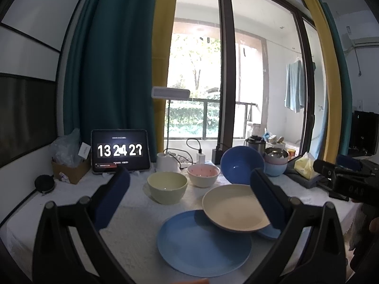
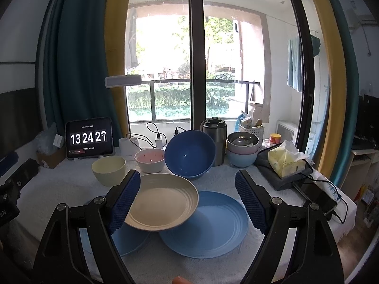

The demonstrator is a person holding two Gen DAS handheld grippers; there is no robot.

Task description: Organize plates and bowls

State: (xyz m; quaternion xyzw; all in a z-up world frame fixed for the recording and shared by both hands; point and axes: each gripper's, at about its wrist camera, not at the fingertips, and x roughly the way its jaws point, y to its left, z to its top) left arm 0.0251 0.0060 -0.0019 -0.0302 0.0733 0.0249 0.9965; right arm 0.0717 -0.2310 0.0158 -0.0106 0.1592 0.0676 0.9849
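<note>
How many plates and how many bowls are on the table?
Plates: 3 (cream plate, blue plate, second blue plate)
Bowls: 6 (pale green bowl, pink bowl, dark blue bowl, steel bowl, lilac bowl, light blue bowl)
Total: 9

Light: daylight through window (image 2: 189, 71), blown out at centre.
Foreground: dimmer, soft shadows.
Edges: fisheye bending, dark corners.
</note>
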